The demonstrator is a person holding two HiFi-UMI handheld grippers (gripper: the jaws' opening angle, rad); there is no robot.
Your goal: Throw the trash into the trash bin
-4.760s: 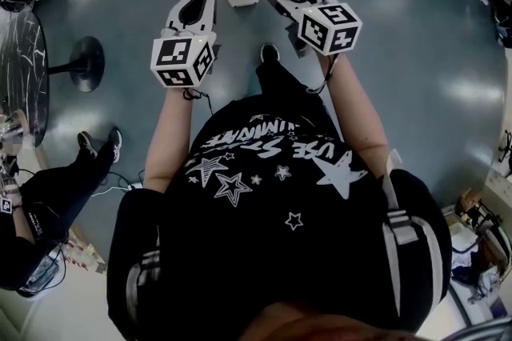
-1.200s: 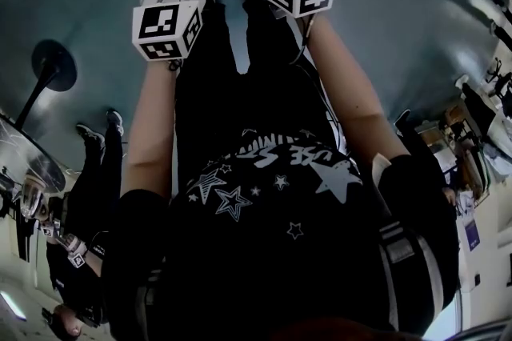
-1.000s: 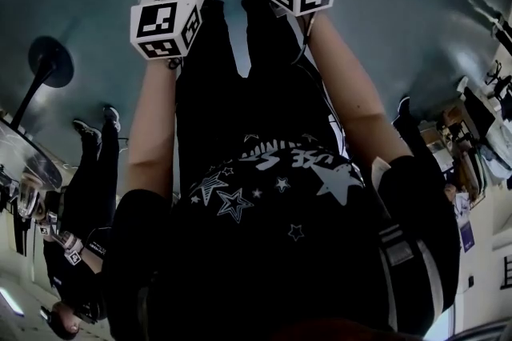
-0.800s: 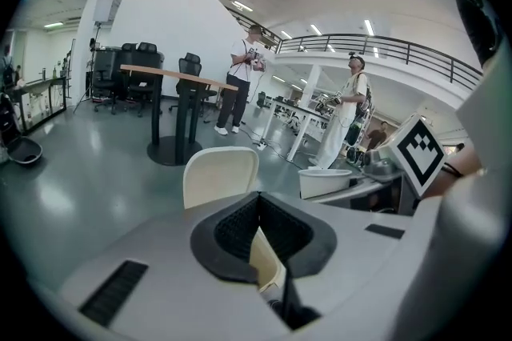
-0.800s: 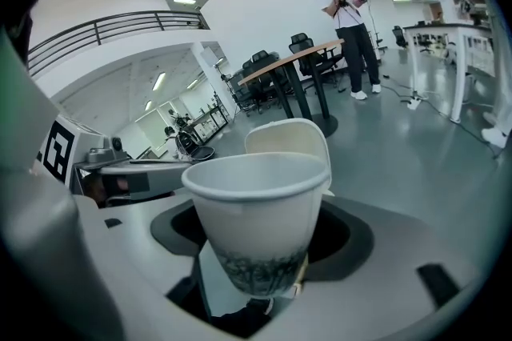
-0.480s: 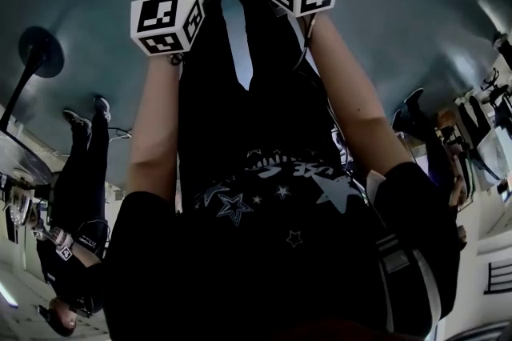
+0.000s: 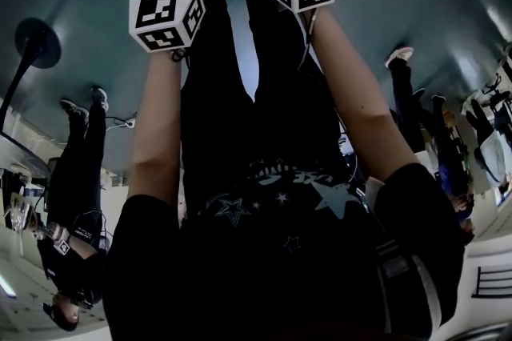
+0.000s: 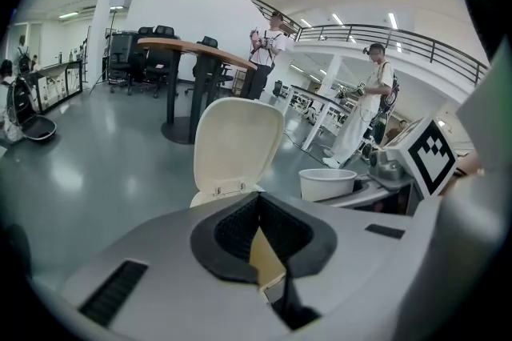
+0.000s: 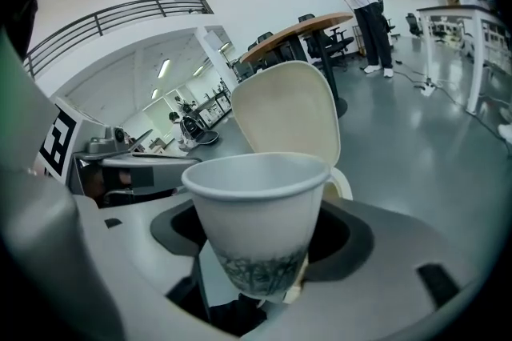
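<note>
Grey polished floor, trash bin [image 9: 288,115] lid-up ahead. Carrying step, probably: the right hand-held gripper [image 9: 258,271] clamps a paper cup [image 9: 254,207]; the left hand-held gripper [image 8: 258,229] is closed, empty. Likely next: centre cup over bin, release.

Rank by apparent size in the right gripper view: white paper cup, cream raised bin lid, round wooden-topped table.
1. white paper cup, enlarged by nearness
2. cream bin lid
3. round wooden-topped table, far off

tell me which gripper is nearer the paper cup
Right. The right gripper is shut on the paper cup, which stands upright in its grip. The left gripper is shut and empty, beside the cup on its left, with a gap between them.
</note>
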